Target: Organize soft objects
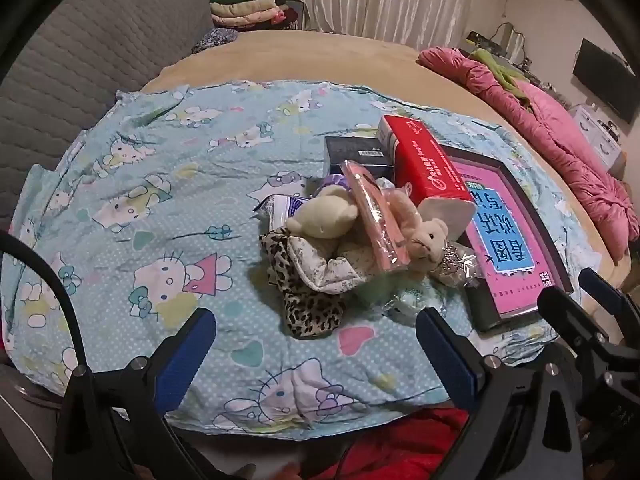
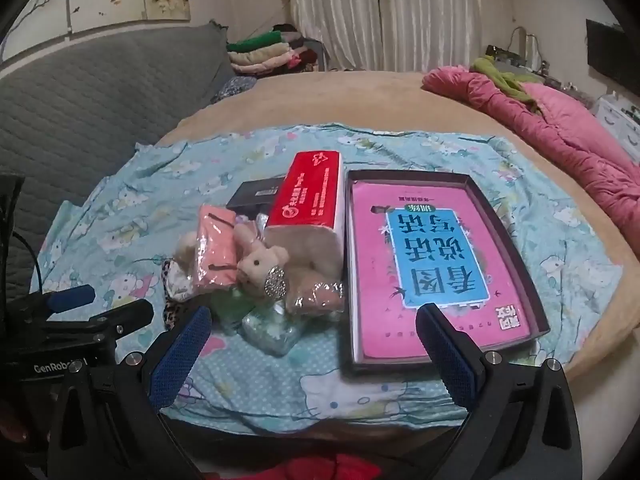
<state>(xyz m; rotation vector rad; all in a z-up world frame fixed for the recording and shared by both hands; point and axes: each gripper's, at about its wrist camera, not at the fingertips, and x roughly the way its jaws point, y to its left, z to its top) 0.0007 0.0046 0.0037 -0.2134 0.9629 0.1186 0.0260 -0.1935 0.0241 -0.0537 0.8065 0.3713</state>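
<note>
We see cartoon-print blue sheet (image 1: 120,184) spread over bed. Dark tray (image 2: 520,248) holding pink book (image 2: 436,264) lies right of red tissue pack (image 2: 312,192). Soft-toy pile beside pack: cream plush (image 1: 324,216), pink bear (image 2: 260,264), leopard cloth (image 1: 308,308). Left gripper (image 1: 316,344), right gripper (image 2: 312,344): fingers spread, grasping nothing, short of pile.

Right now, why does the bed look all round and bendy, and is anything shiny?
Left wrist view: the fisheye lens curves the blue cartoon sheet and darkens the corners. Right wrist view: the same bulge; glare glints off the plastic wrap around the small teddy bear, and the pink book looks slightly soft.
</note>
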